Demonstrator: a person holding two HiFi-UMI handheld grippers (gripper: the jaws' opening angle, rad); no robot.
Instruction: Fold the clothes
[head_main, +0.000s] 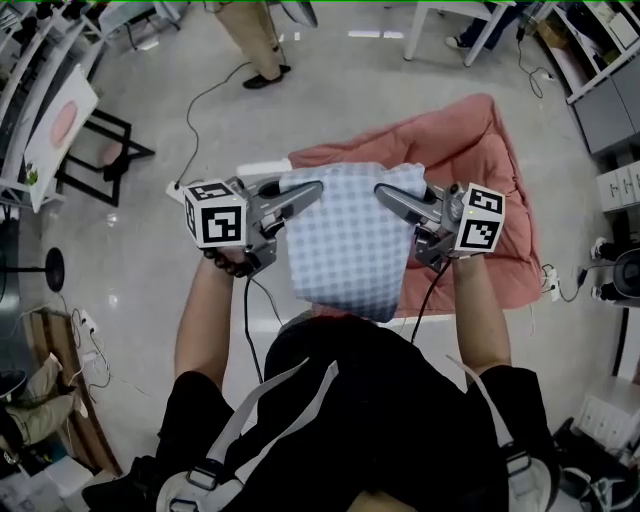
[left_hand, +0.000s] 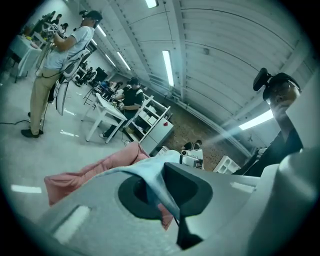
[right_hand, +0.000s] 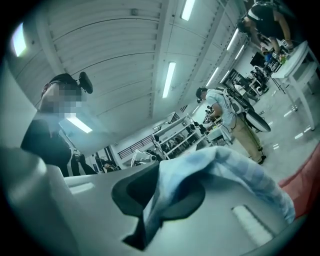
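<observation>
A light blue checked garment hangs in the air in the head view, stretched between my two grippers. My left gripper is shut on its upper left corner, and the blue cloth shows pinched between the jaws in the left gripper view. My right gripper is shut on the upper right corner, where the blue cloth runs down through the closed jaws. Both grippers point at each other roughly level, above a pink blanket spread over the table.
The pink blanket covers most of a white table. A person stands on the floor beyond it, and another person stands by desks. An easel is at the left, shelving at the right.
</observation>
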